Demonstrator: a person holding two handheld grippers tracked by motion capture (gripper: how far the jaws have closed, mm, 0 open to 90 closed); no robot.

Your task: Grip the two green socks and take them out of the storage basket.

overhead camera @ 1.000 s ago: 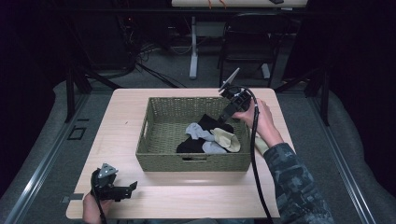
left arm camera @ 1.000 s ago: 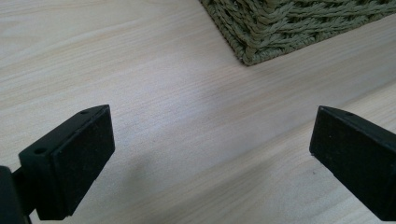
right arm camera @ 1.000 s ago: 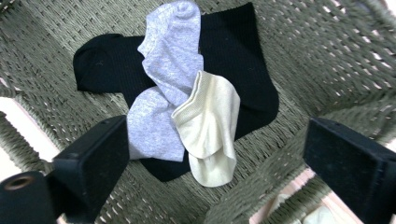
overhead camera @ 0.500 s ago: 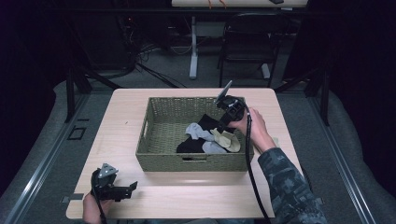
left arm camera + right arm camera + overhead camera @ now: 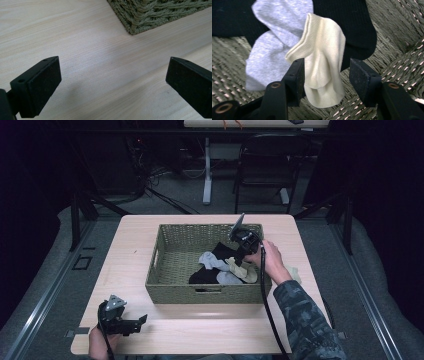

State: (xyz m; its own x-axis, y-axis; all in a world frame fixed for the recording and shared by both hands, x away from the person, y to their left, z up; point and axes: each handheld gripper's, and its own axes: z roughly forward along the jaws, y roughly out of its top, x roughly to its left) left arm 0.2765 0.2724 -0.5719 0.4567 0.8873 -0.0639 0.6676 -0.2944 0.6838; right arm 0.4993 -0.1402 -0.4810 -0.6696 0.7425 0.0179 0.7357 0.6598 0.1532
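Right claw [image 5: 325,75], jaws just closing, straddles the cream sock [image 5: 322,62] in the basket [image 5: 165,270], not yet gripping; next, pinch and lift. Left claw [image 5: 112,82] rests released.

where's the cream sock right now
In the right gripper view the cream sock lies between the right tool's jaws, inside the woven basket, overlapping the grey sock and black sock.

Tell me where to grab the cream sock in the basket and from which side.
Take the cream sock at its bunched middle, coming straight down from above. It lies draped on the grey sock and black sock, its ribbed cuff folded over, so the raised fold pinches cleanly. The right claw already straddles it, jaws closing, one pad touching.
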